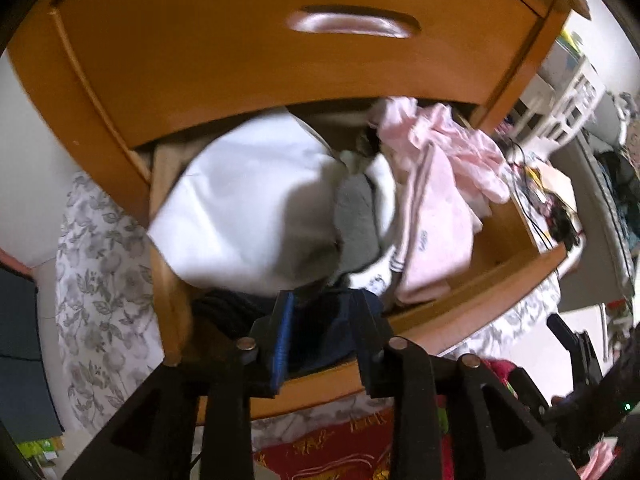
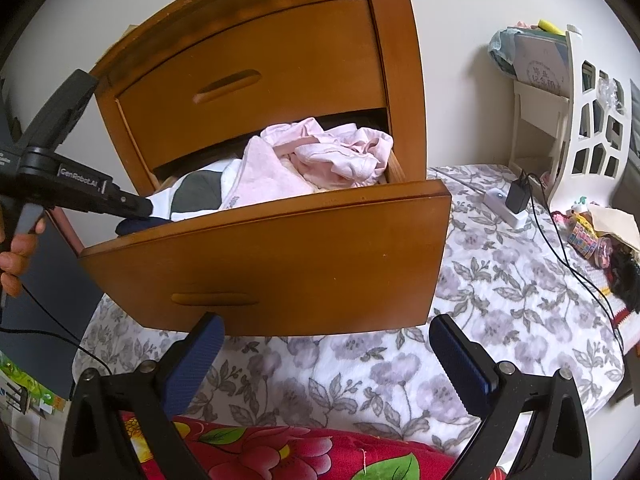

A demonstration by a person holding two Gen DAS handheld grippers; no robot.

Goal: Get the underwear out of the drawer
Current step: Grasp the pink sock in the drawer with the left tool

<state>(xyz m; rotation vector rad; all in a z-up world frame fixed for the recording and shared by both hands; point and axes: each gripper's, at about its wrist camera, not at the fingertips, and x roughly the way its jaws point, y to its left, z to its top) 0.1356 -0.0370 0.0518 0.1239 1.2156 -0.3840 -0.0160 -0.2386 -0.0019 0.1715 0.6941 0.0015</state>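
The lower drawer of a wooden cabinet is pulled out and full of clothes. Pink garments are piled at its right. A white cloth and a grey piece fill the left and middle. A dark navy cloth is bunched at the front left corner. My left gripper points steeply down into that corner, its jaws a little apart, with the navy cloth between and under them. My right gripper stands wide open in front of the drawer front, holding nothing.
The upper drawer is shut, overhanging the back of the open one. A floral bedspread lies under the cabinet and a red flowered blanket is nearest. A charger with its cable and a white shelf stand to the right. A person's hand grips the left tool.
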